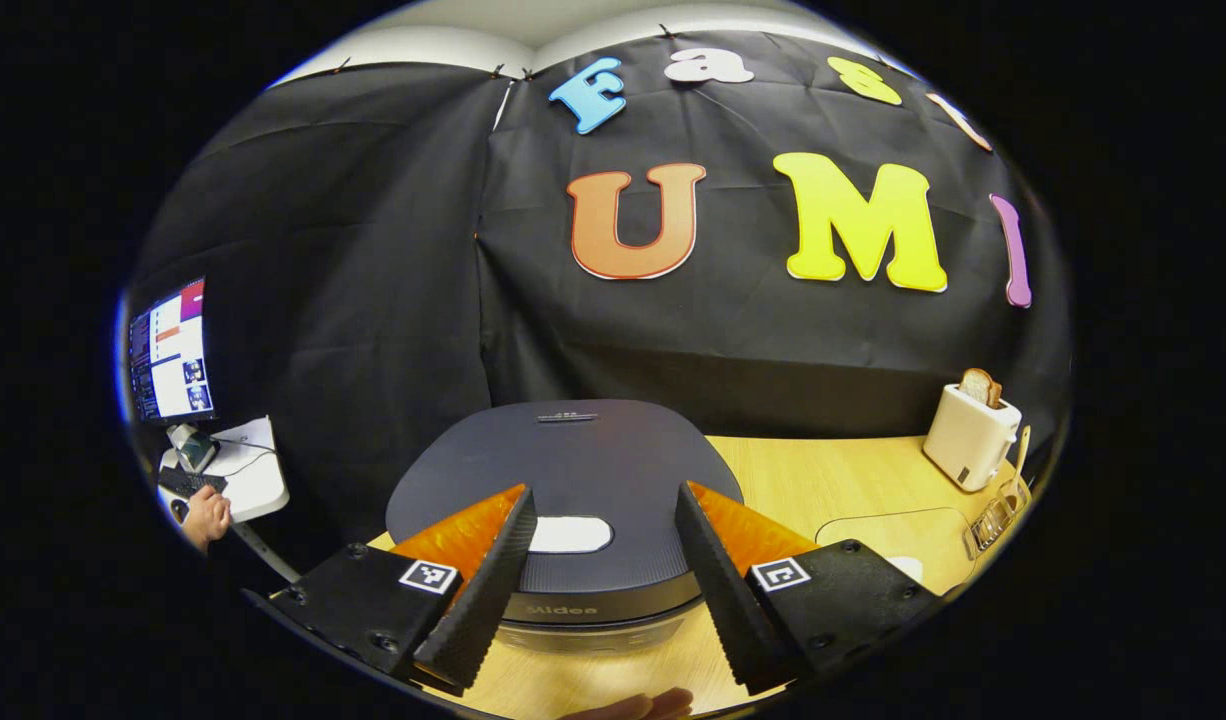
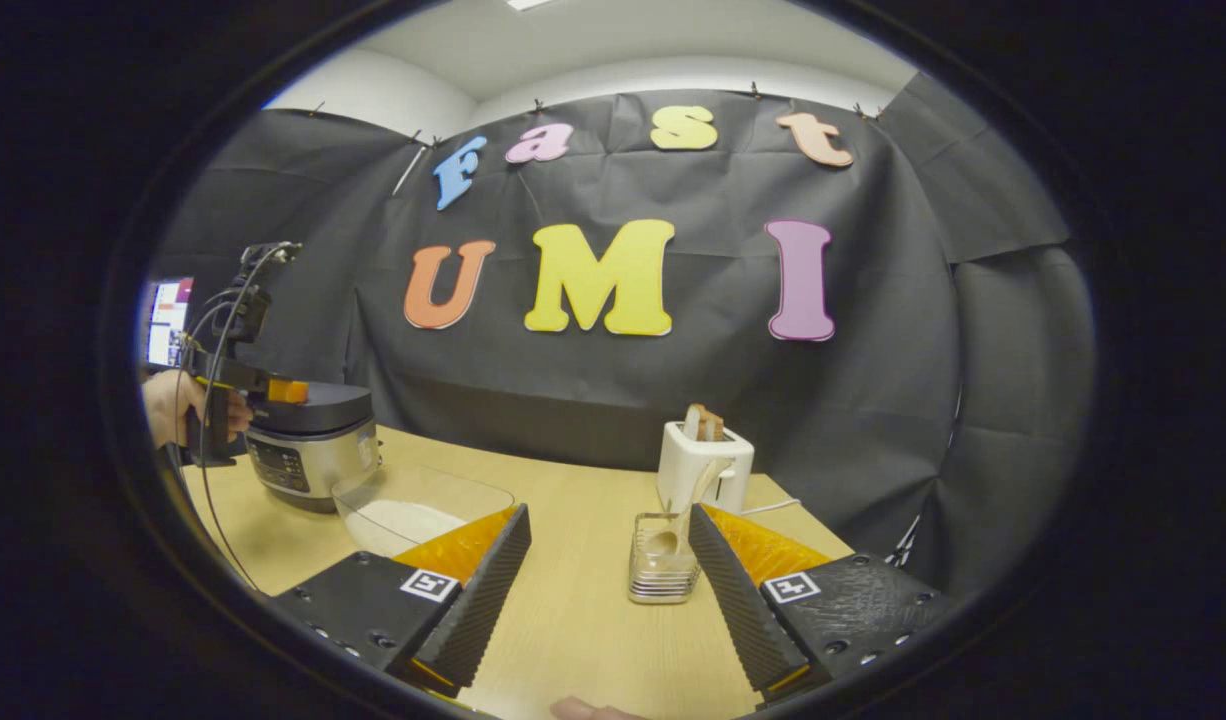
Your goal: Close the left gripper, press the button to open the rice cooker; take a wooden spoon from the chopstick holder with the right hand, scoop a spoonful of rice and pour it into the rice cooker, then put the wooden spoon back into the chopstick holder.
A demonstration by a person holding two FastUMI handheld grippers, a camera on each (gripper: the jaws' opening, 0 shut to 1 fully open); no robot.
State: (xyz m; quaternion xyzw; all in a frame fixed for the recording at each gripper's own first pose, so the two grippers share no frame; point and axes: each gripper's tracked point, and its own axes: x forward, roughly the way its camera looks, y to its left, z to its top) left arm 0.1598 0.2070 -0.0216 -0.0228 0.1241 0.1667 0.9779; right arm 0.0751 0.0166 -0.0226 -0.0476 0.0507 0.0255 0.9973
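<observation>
Left gripper view: my left tool [image 1: 605,545] gapes open over the shut dark round rice cooker [image 1: 563,480], its pale oval button [image 1: 569,534] between the fingers; nothing pressed yet.

Right gripper view: right tool [image 2: 607,565] open, empty; light wooden spoon [image 2: 673,525] standing in the wire chopstick holder [image 2: 661,572] just ahead-right, clear glass rice bowl [image 2: 413,510] ahead-left. All steps remain.

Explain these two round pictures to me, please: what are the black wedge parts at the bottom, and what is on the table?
A person holds a two-finger gripper in each hand; each carries a camera looking along its fingers. In the left gripper view, the left gripper hangs open over the closed rice cooker, above its pale button. In the right gripper view, the right gripper is open and empty. Ahead of it stand the chopstick holder with the wooden spoon, a toaster and a clear bowl of rice, all on the wooden table. Nothing is held.
</observation>
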